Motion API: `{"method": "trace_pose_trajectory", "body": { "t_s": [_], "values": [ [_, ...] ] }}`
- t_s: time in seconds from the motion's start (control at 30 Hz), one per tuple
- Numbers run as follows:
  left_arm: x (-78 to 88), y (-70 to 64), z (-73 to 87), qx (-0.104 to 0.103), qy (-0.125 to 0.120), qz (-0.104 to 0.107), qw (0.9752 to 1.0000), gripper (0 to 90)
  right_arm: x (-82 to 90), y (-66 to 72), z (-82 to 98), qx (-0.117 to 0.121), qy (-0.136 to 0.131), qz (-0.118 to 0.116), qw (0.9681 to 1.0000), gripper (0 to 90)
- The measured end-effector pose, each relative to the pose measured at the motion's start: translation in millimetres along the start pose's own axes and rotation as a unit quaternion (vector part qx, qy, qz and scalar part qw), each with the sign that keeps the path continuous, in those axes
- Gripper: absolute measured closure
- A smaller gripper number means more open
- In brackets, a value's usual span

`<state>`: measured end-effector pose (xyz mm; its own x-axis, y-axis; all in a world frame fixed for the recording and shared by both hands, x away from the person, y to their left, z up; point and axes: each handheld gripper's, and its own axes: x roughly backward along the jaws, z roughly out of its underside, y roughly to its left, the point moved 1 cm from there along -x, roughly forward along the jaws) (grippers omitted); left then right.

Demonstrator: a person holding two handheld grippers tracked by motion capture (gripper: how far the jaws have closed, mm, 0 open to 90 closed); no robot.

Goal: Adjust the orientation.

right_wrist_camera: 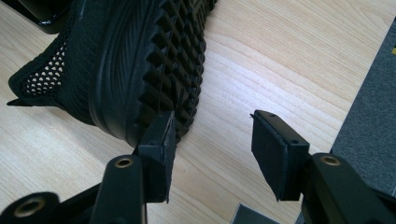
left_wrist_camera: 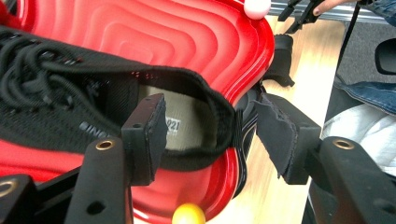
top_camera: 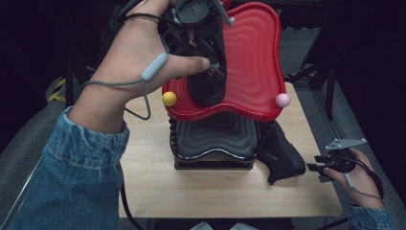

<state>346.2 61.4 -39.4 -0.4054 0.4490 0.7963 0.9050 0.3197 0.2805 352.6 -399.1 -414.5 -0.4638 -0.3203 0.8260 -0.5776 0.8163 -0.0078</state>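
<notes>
A black lace-up shoe (top_camera: 207, 92) (left_wrist_camera: 56, 93) lies on the red wavy tray (top_camera: 253, 57) (left_wrist_camera: 187, 42), the top shelf of a small rack. My left gripper (top_camera: 210, 72) (left_wrist_camera: 210, 116) hangs over its heel and is open. One pad is inside the shoe's mouth, the other is outside past the tray's edge, and neither presses on the collar. A second black shoe (top_camera: 282, 155) (right_wrist_camera: 130, 60) lies on its side on the table, right of the rack, with its studded sole showing. My right gripper (top_camera: 320, 167) (right_wrist_camera: 212, 135) is open just beside that sole, holding nothing.
Under the red tray sits a black wavy tray (top_camera: 215, 134) of the same rack. A yellow ball (top_camera: 169, 98) and a pink ball (top_camera: 282, 100) cap the red tray's front corners. The wooden table (top_camera: 153, 187) ends close to the right gripper, with grey floor beyond.
</notes>
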Motion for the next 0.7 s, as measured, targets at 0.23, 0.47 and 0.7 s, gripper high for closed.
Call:
{"method": "trace_pose_trajectory", "body": {
  "t_s": [0.23,0.47,0.7],
  "values": [
    [16.2,1.0,18.6,0.016,0.0,-0.011,0.9998,42.6,-1.8,1.0,-3.4,0.004,0.0,-0.002,1.0,50.7],
    [21.2,7.9,44.9,0.033,0.015,-0.022,0.9991,42.8,-2.4,0.8,-5.5,0.007,-0.001,-0.002,1.0,50.7],
    [23.9,14.0,68.3,0.054,0.018,-0.027,0.998,42.7,-1.3,1.2,-5.5,0.003,0.0,-0.002,1.0,50.7]
  ]
}}
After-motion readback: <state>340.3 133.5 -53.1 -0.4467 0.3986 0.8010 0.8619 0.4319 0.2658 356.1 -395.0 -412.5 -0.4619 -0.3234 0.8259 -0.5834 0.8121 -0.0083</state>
